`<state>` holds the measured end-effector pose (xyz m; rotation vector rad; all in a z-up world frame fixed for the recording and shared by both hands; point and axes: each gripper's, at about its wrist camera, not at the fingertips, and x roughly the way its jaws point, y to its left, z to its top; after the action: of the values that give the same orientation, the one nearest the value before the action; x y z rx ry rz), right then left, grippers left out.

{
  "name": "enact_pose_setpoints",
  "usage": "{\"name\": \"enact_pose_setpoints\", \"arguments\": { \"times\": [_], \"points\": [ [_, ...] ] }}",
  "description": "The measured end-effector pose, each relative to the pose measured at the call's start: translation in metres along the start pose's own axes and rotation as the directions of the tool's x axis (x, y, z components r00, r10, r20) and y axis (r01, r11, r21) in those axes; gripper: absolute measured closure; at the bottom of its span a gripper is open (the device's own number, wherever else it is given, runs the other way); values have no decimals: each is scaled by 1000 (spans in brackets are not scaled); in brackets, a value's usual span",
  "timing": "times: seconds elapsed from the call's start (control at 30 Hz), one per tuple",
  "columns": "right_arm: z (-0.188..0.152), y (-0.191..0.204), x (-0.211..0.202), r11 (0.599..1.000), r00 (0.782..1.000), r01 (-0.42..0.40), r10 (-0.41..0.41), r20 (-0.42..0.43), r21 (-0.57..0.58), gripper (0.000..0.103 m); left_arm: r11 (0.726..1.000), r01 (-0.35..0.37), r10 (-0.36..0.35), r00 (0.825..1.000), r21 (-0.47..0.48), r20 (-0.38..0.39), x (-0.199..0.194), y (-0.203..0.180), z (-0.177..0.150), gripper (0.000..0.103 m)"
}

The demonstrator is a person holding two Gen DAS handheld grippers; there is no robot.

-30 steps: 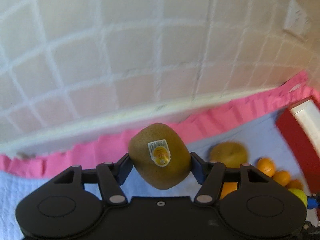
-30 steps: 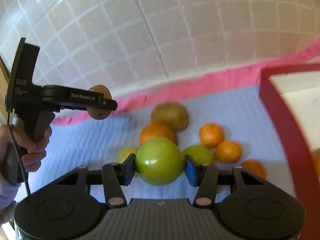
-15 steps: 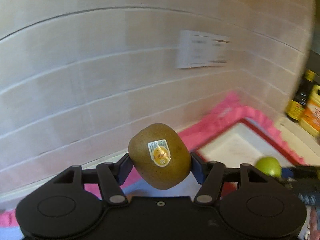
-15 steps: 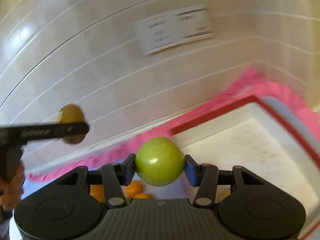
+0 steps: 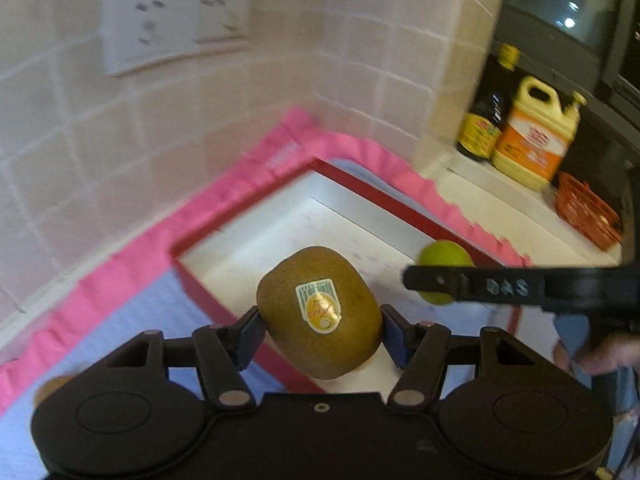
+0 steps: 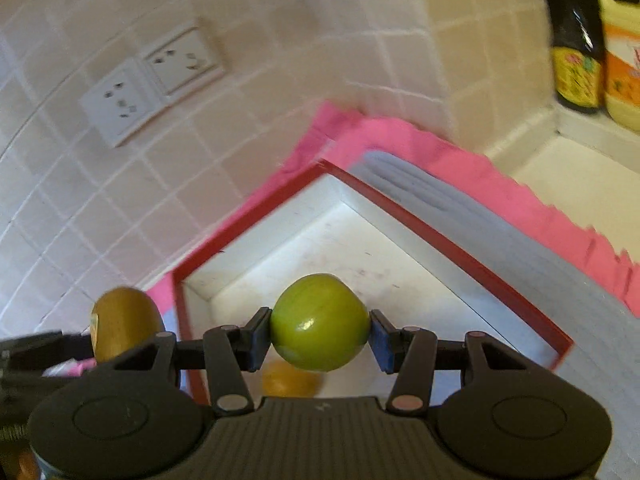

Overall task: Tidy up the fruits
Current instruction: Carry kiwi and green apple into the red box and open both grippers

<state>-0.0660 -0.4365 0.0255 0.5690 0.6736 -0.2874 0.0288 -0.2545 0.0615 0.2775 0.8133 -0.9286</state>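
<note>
— How many fruits are in hand?

— Two. One kiwi (image 5: 319,312), with an oval sticker (image 5: 319,306) facing the camera, is clamped between the left gripper (image 5: 320,330) pads. One green apple (image 6: 319,323) is pinched in the right gripper (image 6: 319,334). Both hang above the red-rimmed white tray (image 6: 448,246), the kiwi over its near left edge.

— Anything in the tray?

— One blurred orange fruit (image 6: 289,383) shows just below the apple; which kind I cannot tell. Another brownish fruit (image 5: 50,387) peeks out at the left gripper's lower left corner, on the pale blue mat (image 5: 132,320).

— And around it?

— The mat has a pink border (image 5: 120,276) running along the tiled wall (image 5: 280,80), which carries two white sockets (image 6: 150,82). On the counter to the right stand one dark bottle (image 5: 490,108), one yellow jug (image 5: 534,136) and one orange-red basket (image 5: 588,212).
</note>
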Motion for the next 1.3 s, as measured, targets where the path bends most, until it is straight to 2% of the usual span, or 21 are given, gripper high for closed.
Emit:
{"name": "enact_pose_setpoints", "arguments": {
  "times": [0.27, 0.6, 0.7, 0.73, 1.07, 1.3],
  "points": [
    [-7, -28, 11, 992, 998, 16, -9, -56, 124, 50, 997, 81, -80, 993, 8, -89, 26, -25, -15, 29],
    [-8, -26, 11, 992, 997, 8, 2, -80, 122, 50, 994, 111, -109, 982, 5, -151, 43, -36, -21, 29],
    [-6, -22, 11, 994, 996, 28, -18, -92, 107, 44, 994, 108, -106, 987, 12, -120, 37, -38, -15, 24],
    [-5, -20, 8, 994, 996, 37, -29, -82, 102, 37, 994, 108, -106, 988, 18, -112, 34, -39, -12, 23],
    [13, -3, -21, 997, 1000, 21, -22, 13, 69, 34, 1000, 29, -28, 996, 2, -87, 19, -21, -4, 23],
    [16, 17, -28, 1000, 999, 11, -12, 33, 26, 34, 999, -40, 39, 998, -23, -51, 3, 0, 2, 23]
  ]
}}
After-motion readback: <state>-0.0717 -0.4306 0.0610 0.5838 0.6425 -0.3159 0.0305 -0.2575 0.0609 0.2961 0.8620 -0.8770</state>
